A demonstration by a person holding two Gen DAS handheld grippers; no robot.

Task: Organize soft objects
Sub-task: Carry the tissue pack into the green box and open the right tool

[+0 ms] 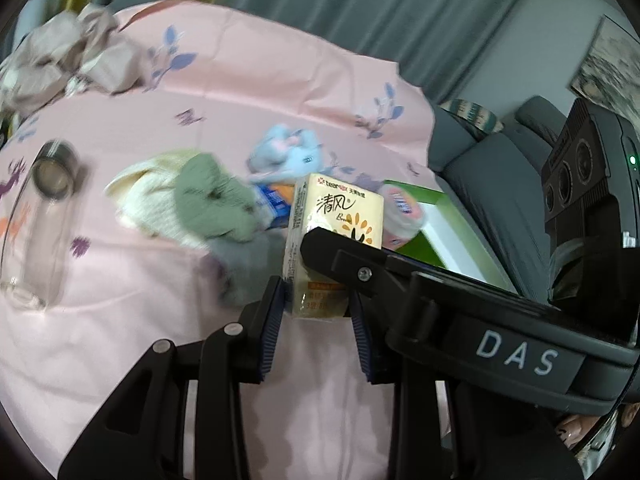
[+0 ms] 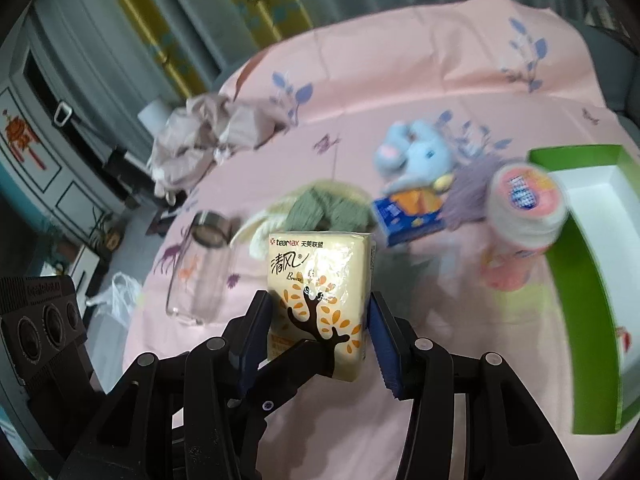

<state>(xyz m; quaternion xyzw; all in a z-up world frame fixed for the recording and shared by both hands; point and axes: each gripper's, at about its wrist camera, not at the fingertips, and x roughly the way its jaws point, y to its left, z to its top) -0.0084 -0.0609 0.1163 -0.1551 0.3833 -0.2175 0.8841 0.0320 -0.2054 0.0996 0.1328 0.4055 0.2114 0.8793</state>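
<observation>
A yellow tissue pack (image 1: 332,236) (image 2: 320,280) is held above the pink tablecloth by both grippers at once. My left gripper (image 1: 316,300) is shut on its lower end. My right gripper (image 2: 316,332) is shut on its sides; its body crosses the left wrist view. On the cloth lie a green and cream knitted cloth (image 1: 208,196) (image 2: 328,208), a blue plush elephant (image 1: 288,152) (image 2: 416,156), a purple fluffy item (image 2: 472,188) and a blue packet (image 2: 412,212).
A green box with a white inside (image 2: 580,264) (image 1: 444,232) stands at the right. A pink tub (image 2: 524,208) (image 1: 400,212) stands beside it. A glass bottle (image 2: 200,268) (image 1: 44,208) lies at the left. Crumpled beige fabric (image 2: 200,140) lies at the back.
</observation>
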